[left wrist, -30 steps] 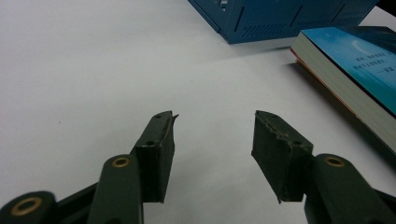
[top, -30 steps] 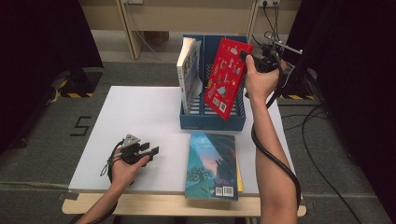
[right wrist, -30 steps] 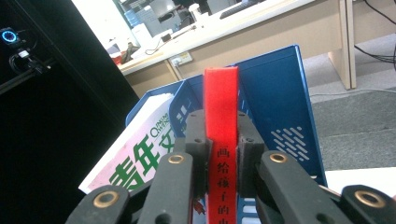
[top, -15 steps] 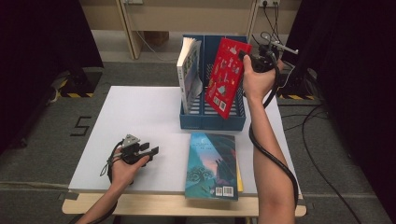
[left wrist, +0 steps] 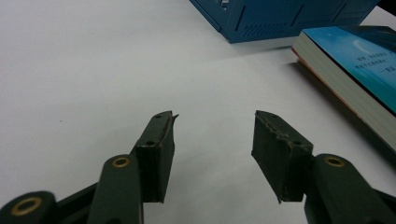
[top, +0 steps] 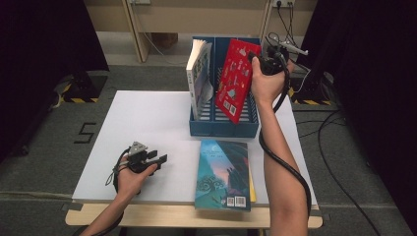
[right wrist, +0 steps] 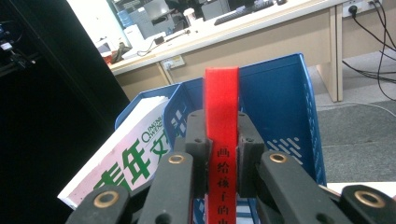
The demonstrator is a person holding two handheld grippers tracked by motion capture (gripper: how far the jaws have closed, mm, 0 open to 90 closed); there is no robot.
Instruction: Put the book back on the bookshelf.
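Two tongs (top: 160,158) (top: 255,58), three books (top: 236,81) (top: 198,78) (top: 223,174), one rack (top: 223,129)

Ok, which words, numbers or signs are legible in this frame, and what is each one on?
"5": black numeral on the floor left of the table.
"画给孩子的": spine of the red book, clamped in the right gripper.
"年", "QIAN...": green print on the white book in the blue file rack; the rest is cut off.
Blue book: cover text and barcodes too small.

White book (top: 199,78) crowds the blue rack's (top: 223,129) left slot; right slot free.
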